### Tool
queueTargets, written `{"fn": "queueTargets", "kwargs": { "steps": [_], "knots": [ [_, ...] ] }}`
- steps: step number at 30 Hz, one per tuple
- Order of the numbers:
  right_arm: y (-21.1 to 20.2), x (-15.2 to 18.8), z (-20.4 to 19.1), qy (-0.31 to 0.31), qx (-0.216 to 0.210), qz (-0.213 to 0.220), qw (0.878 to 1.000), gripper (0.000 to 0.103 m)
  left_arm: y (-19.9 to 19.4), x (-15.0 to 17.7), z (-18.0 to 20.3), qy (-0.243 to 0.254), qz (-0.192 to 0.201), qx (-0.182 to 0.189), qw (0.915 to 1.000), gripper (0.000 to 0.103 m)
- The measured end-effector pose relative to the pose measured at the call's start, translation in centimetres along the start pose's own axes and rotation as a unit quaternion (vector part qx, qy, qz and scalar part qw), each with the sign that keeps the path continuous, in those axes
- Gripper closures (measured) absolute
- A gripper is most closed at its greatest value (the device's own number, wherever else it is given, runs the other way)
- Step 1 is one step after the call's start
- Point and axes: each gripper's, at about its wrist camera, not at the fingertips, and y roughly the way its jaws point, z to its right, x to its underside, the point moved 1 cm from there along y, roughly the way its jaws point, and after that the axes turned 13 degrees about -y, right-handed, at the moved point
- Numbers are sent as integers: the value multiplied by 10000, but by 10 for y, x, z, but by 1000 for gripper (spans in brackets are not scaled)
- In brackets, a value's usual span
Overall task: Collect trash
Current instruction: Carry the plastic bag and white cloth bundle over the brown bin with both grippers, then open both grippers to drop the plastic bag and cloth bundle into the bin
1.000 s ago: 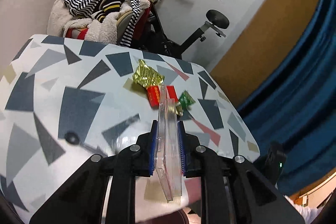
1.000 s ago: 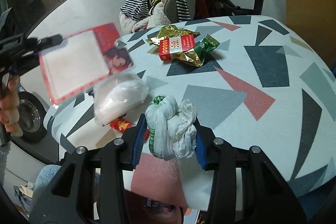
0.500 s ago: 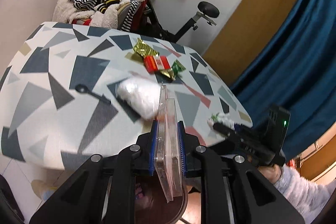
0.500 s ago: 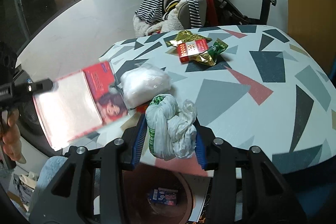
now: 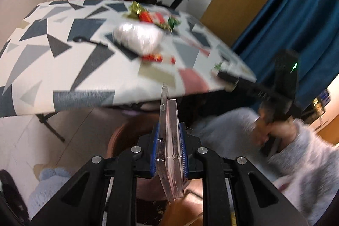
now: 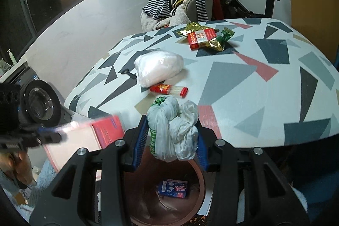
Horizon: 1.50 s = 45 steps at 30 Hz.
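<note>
Two loads are clamped above the brown bin (image 6: 199, 187): a clear case (image 5: 169, 141) in the left claw (image 5: 168, 151), a knotted plastic bag (image 6: 173, 130) in the right claw (image 6: 170, 139); each is best released only once centred over it.

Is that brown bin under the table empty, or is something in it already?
Not empty. In the right wrist view, a small blue and white box lies at the bottom of the brown bin; nothing else shows inside.
</note>
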Motion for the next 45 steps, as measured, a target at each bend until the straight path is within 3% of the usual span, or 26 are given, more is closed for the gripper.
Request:
{"fn": "queueTargets", "kwargs": {
  "steps": [6, 12, 22, 31, 33, 34, 36, 42, 45],
  "knots": [
    [4, 13, -1, 9, -3, -84, 10000, 60, 35, 14, 4, 375, -272, -345, 9983, 85],
    [8, 25, 4, 171, -50, -121, 9998, 60, 79, 26, 6, 870, -648, -934, 9897, 85],
    [12, 34, 13, 364, -138, -81, 9992, 60, 144, 34, -16, 666, -1202, -1266, 9824, 85],
    [13, 37, 16, 448, -185, -84, 9988, 60, 174, 43, -27, 444, -1295, -1461, 9798, 84],
    [13, 37, 16, 451, -184, -99, 9988, 60, 171, 42, -30, 363, -1227, -1379, 9822, 71],
    [13, 37, 16, 449, -185, -103, 9988, 60, 168, 41, -31, 318, -1165, -1373, 9831, 56],
    [14, 37, 15, 422, -184, -129, 9989, 60, 158, 36, -32, 186, -986, -1322, 9861, 42],
    [21, 39, 6, 246, -276, -274, 9989, 60, 106, 18, -35, -373, -266, -1053, 9934, 23],
    [28, 40, -3, 82, -368, -417, 9984, 60, 77, 14, -34, -439, 188, -1047, 9934, 20]
  ]
}}
